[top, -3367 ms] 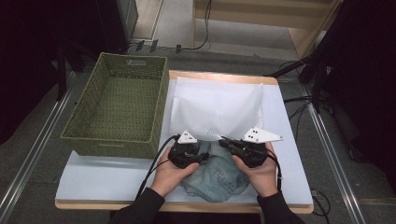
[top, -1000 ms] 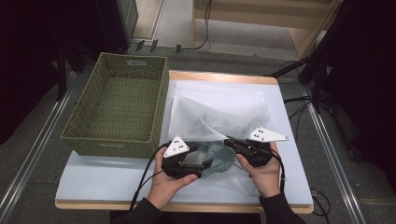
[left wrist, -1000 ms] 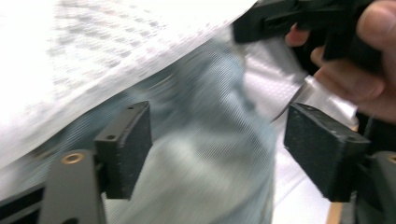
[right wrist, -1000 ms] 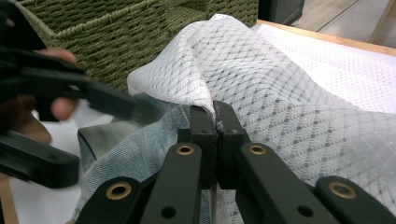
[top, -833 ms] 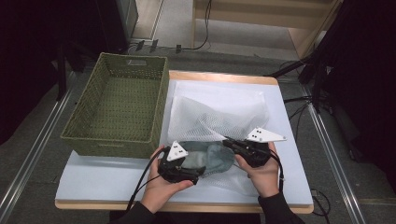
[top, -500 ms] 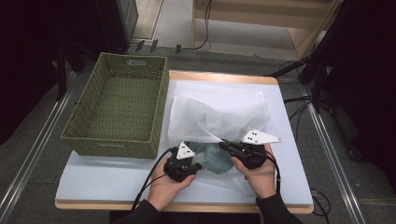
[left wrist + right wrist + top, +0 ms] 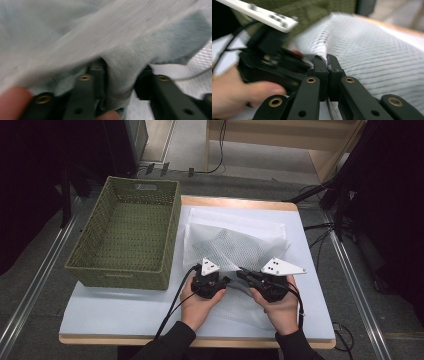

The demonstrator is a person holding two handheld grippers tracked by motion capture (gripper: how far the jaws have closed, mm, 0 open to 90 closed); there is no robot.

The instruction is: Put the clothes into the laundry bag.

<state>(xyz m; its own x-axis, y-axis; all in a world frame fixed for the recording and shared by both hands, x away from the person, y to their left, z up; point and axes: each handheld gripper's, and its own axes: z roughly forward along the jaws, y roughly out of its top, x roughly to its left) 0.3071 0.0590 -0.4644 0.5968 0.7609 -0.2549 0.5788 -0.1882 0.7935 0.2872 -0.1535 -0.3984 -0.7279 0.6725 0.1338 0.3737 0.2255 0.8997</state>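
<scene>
White worktop [image 7: 125, 312] carries my mesh laundry bag [image 7: 240, 245] beside the wicker basket [image 7: 127, 240]; right tool [image 7: 327, 65] pinches its edge, left tool [image 7: 120, 82] gapes around cloth; I should pull evenly

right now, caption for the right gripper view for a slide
Right gripper pinching a fold of white mesh bag, jaws closed.

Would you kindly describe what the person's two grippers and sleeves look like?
Both the left gripper and the right gripper are black, each topped by a pale three-cornered plate with dark dots. Black cables trail back from them. The jaws carry brass-coloured rivets. The person wears dark long sleeves.
</scene>
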